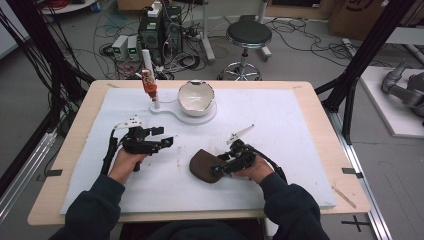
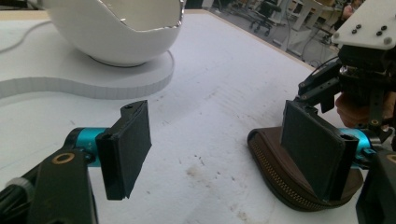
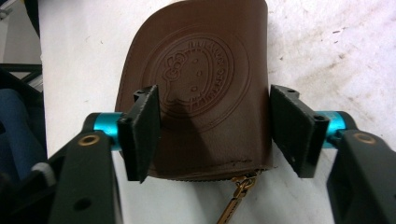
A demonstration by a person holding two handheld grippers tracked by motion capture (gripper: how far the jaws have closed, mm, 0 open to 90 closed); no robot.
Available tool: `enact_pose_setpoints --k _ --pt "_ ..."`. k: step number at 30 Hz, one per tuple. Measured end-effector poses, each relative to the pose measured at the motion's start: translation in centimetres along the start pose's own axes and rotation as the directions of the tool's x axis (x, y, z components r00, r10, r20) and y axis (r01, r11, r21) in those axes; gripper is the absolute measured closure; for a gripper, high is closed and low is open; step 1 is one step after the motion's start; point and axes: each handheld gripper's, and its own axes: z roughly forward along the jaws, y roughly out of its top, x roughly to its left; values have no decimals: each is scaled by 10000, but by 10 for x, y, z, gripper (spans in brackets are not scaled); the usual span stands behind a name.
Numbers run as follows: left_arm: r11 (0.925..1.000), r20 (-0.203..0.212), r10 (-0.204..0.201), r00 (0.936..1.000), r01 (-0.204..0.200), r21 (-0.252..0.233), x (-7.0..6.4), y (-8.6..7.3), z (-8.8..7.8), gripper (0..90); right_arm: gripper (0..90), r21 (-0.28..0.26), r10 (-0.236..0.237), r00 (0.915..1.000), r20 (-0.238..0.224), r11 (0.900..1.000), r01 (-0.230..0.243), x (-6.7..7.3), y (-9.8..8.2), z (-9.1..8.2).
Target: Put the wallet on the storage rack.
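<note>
A brown leather coin pouch [image 1: 201, 165] lies flat on the white mat, embossed face up [image 3: 210, 70], with its brass zipper pull [image 3: 238, 193] pointing toward the right gripper's camera. My right gripper [image 1: 218, 169] hovers at the pouch's right end. It is open [image 3: 215, 123], one jaw over each side of the pouch, and I cannot tell whether they touch it. My left gripper [image 1: 164, 136] stands open over bare mat left of the pouch [image 2: 266, 154], with nothing between its jaws [image 2: 219, 149].
A white eggshell-shaped bowl [image 1: 196, 97] sits on a flat white base [image 1: 172, 111] at the back of the mat. A thin white post carrying a red-brown object [image 1: 148, 82] rises from that base. Wooden table edge [image 1: 320, 115] frames the mat.
</note>
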Motion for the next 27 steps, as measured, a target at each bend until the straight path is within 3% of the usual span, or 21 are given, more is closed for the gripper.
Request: enact_pose_setpoints --k 2,4,6,7,8,9,10,11,12,13,15,16,17,19,20,21,23,24,25,27 --pt "10000 58 29 10000 -29 84 -1 -1 2 253 403 18 -100 9999 67 9999 99 1 0 0" --pt "9989 414 32 9991 -51 462 -6 -3 11 254 423 -111 -682 9968 410 9976 687 6 2 0" --pt "9985 544 -4 9985 -26 538 -8 -3 15 254 431 -255 -1405 9861 889 9894 1432 14 4 0" --pt "9972 844 -73 9964 10 745 -12 -4 21 253 434 -274 -1776 9774 1145 9830 1818 17 5 0" --pt "9972 844 -73 9964 10 745 -12 -4 21 254 434 -274 -1776 9774 1145 9830 1818 17 5 0" --pt "9962 1016 -191 9946 102 867 -14 -5 25 254 437 -324 -2183 9662 1369 9739 2247 19 7 0" --pt "9946 1156 -284 9929 165 1026 -16 -5 29 254 442 -378 -2835 9413 1831 9548 2949 24 8 0" --pt "9904 1424 -573 9882 382 1331 -18 -8 37 254 444 -389 -3091 9292 2023 9456 3230 26 9 0" --pt "9904 1424 -573 9882 382 1331 -18 -8 37 253 444 -389 -3091 9292 2023 9456 3230 26 9 0" --pt "9853 1571 -785 9845 526 1626 -19 -10 46 253 450 -452 -3473 9095 2283 9294 3663 28 10 0" --pt "9822 1659 -867 9823 564 1794 -20 -12 49 245 453 -528 -3670 8998 2359 9197 3890 29 10 0" --pt "9792 1817 -974 9785 616 1931 -21 -13 53 245 454 -574 -3697 8993 2337 9180 3924 29 10 0" --pt "9763 2190 -998 9706 530 2099 -23 -14 58 256 453 -598 -3702 8989 2344 9174 3934 28 10 0" --pt "9744 1921 -303 9809 -138 2243 -28 -14 60 395 451 -641 -3647 9013 2338 9192 3885 27 10 0" --pt "9744 1921 -303 9809 -138 2243 -28 -14 60 437 451 -641 -3647 9013 2338 9192 3885 27 10 0" --pt "9750 1877 -124 9821 -298 2202 -28 -14 60 459 445 -661 -3380 9156 2178 9308 3594 25 10 0" --pt "9765 1886 -117 9820 -294 2137 -26 -14 59 496 415 -682 -3148 9262 2074 9399 3347 22 10 0" --pt "9777 1880 -26 9822 -370 2068 -27 -13 58 496 415 -682 -3148 9262 2074 9399 3347 22 10 0" --pt "9804 1956 221 9804 -596 1878 -28 -12 56 522 347 -746 -2768 9408 1957 9524 2957 16 9 1" --pt "9820 2004 294 9793 -657 1770 -28 -11 56 548 275 -858 -2191 9595 1773 9678 2368 12 8 1"
